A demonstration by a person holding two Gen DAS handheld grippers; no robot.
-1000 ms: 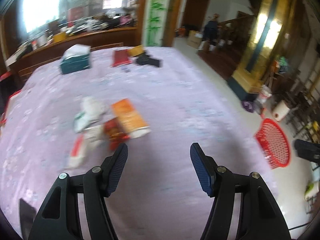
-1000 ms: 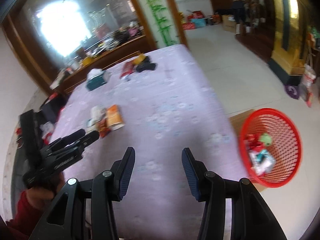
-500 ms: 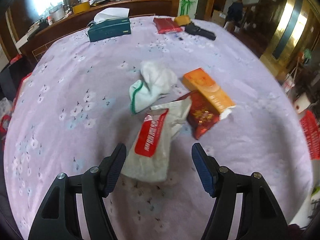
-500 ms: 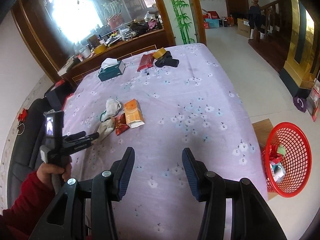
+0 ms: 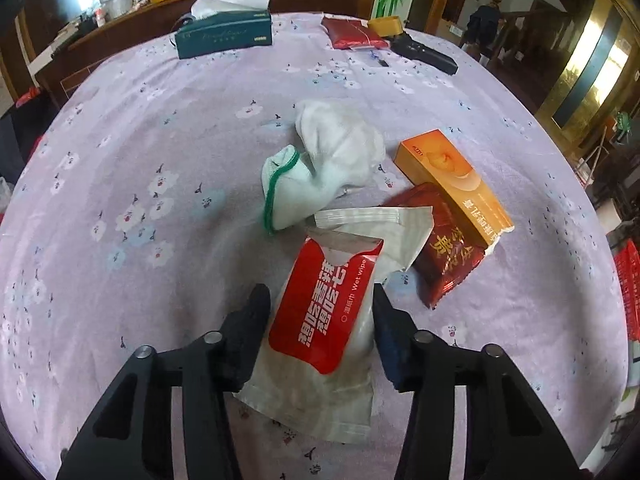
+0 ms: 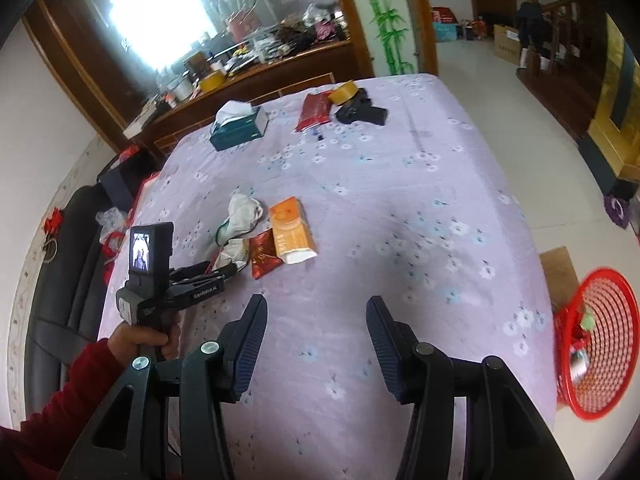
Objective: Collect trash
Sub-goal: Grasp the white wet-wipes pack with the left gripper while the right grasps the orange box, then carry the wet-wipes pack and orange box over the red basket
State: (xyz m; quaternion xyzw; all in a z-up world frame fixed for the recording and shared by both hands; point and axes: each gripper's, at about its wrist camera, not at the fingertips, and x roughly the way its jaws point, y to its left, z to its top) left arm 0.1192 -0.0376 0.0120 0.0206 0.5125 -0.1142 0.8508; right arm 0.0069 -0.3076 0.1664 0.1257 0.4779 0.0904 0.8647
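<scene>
A pile of trash lies on the purple flowered tablecloth: a red and white wet-wipe packet, a white mask with green trim, a dark red wrapper and an orange box. My left gripper is open, its fingers on either side of the wet-wipe packet; it also shows in the right wrist view. My right gripper is open and empty above the cloth, well right of the pile.
A red mesh basket with some trash stands on the floor right of the table. At the far end sit a green tissue box, a red packet, a tape roll and a black object.
My left gripper moved forward and down to the pile until its fingers straddle the wet-wipe packet, and they have narrowed a little. My right gripper stayed open and shifted little.
</scene>
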